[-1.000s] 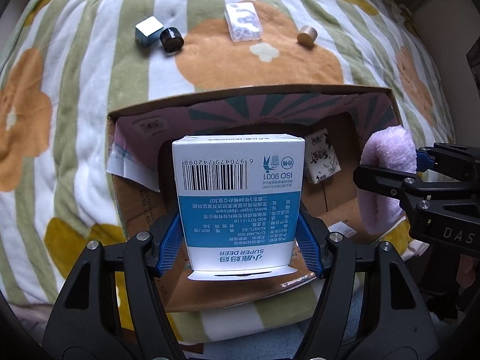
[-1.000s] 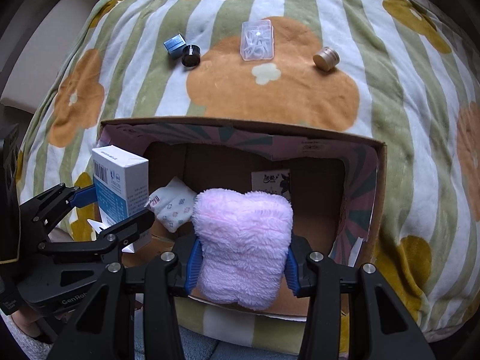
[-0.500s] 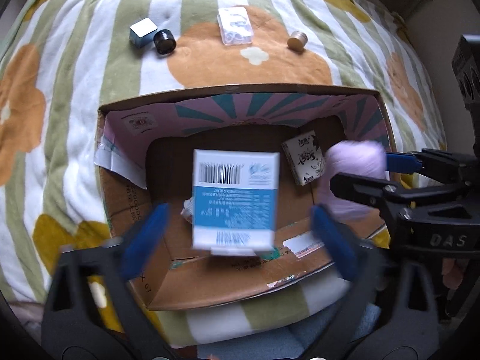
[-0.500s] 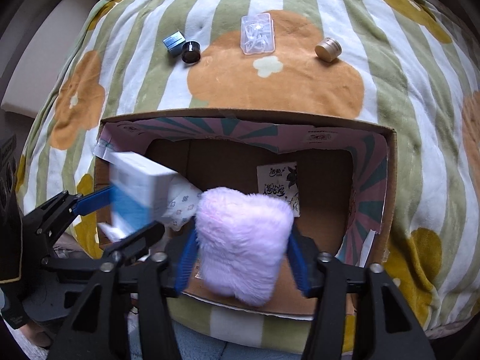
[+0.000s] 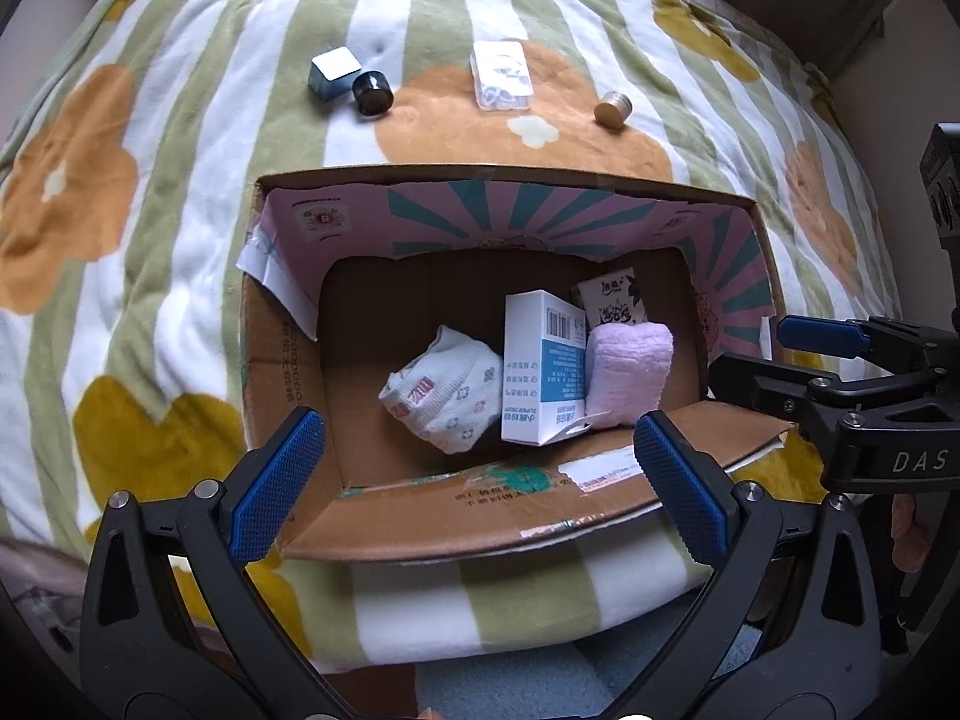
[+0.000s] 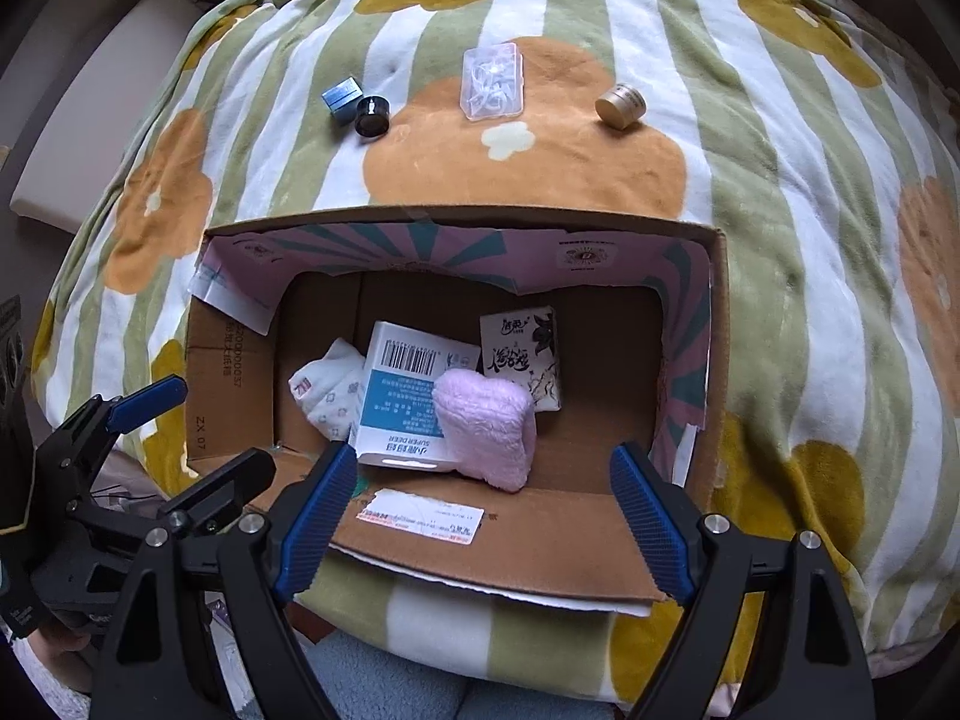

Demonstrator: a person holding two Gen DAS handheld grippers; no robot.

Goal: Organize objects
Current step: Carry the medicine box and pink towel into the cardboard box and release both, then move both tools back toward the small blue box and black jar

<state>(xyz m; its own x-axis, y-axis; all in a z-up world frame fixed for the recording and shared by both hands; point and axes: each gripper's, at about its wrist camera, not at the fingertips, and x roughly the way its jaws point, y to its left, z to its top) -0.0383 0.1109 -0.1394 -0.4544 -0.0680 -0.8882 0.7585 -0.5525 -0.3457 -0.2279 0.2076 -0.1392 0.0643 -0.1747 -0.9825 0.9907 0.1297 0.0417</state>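
An open cardboard box [image 5: 288, 372] lies on the flowered blanket. Inside it, a white-and-blue carton [image 5: 543, 372] stands against a pink fluffy pad [image 5: 627, 372]; both show again in the right wrist view, the carton [image 6: 408, 396] and the pad [image 6: 489, 426]. My left gripper [image 5: 477, 426] hangs open above the box's near flap with nothing between its fingers. Beside it, my right gripper [image 6: 483, 456] is over the same flap. Its jaws are opening and touch nothing, and the pad lies loose in the box below them.
A flower-print tissue pack [image 5: 444, 396] and a black-and-white tissue pack [image 5: 615, 300] also lie in the box. Beyond it on the blanket sit a small blue box [image 5: 333, 73], a black cap [image 5: 372, 93], a clear plastic case [image 5: 501, 75] and a gold cylinder [image 5: 613, 108].
The left gripper let go of the carton and the right one let go of the pink pad. Both things dropped into the box, and both pairs of jaws spread wide.
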